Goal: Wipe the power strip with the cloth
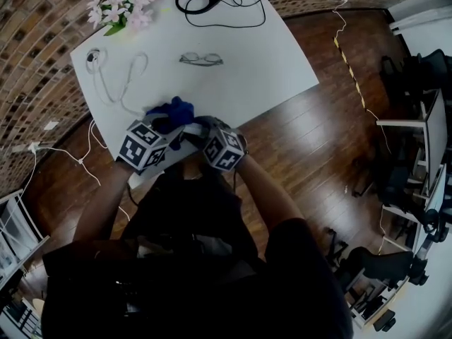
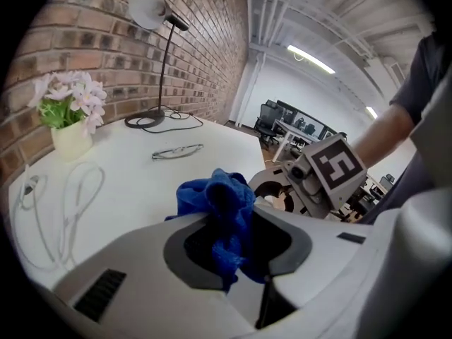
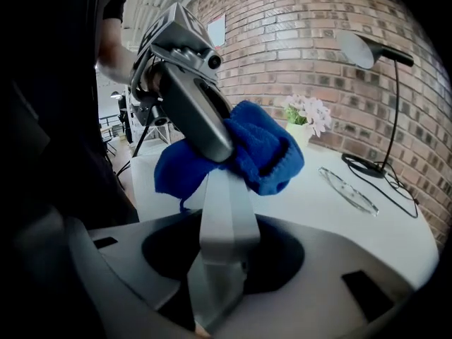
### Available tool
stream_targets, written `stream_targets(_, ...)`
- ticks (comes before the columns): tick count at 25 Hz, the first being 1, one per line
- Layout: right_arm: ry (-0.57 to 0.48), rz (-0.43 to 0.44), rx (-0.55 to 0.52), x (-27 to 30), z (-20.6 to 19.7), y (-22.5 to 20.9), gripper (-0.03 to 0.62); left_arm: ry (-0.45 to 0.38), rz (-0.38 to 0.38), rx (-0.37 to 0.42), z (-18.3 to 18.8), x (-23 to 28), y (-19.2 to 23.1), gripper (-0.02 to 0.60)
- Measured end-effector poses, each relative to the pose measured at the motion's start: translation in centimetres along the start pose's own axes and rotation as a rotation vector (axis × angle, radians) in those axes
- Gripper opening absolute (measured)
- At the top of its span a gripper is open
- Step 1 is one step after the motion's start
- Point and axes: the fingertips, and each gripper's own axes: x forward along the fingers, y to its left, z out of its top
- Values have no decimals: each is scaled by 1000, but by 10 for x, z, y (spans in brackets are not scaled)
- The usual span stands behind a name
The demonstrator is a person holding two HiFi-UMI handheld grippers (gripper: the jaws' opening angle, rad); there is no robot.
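**While the right gripper (image 3: 222,256) clamps the power strip (image 3: 227,203), the left gripper (image 2: 236,249) holds the cloth (image 2: 222,203) on it**

As the person's forearms (image 1: 106,196) reach forward under the head camera, the two grippers sit side by side at the near edge of the white table (image 1: 275,62), with their marker cubes (image 1: 147,145) close together. The right gripper's jaws are closed on one end of the power strip, a pale grey bar that rises out of them and leans a little in the right gripper view. Its far end is buried in the blue cloth, which bunches around it in thick folds. The left gripper's jaws are pinched together on that cloth, and a fold hangs down between the dark pads. One finger of the left gripper lies across the cloth just where the strip enters it. Whether the strip touches the table cannot be told.

Farther out on the table, a pair of glasses (image 1: 201,60) lies near the middle and a looped white cable (image 1: 120,83) lies to the left, well apart from it. At the far edge stand a pot of pink flowers (image 1: 120,7) and a black desk lamp (image 2: 147,7). A brick wall (image 1: 35,34) rises behind them.
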Motion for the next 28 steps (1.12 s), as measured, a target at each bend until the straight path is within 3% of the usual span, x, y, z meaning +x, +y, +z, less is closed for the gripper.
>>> stream_targets(4, -4, -7, -3, 0, 0, 1, 166, -7, 46, 16, -5, -9, 10, 109)
stream_targets(17, -14, -18, -19, 0, 1, 1, 166, -87, 187, -86, -26, -45, 51, 109)
stream_targets(28, 5, -4, 10, 0, 0, -1, 166, -109, 228, -97, -35, -61, 70, 109)
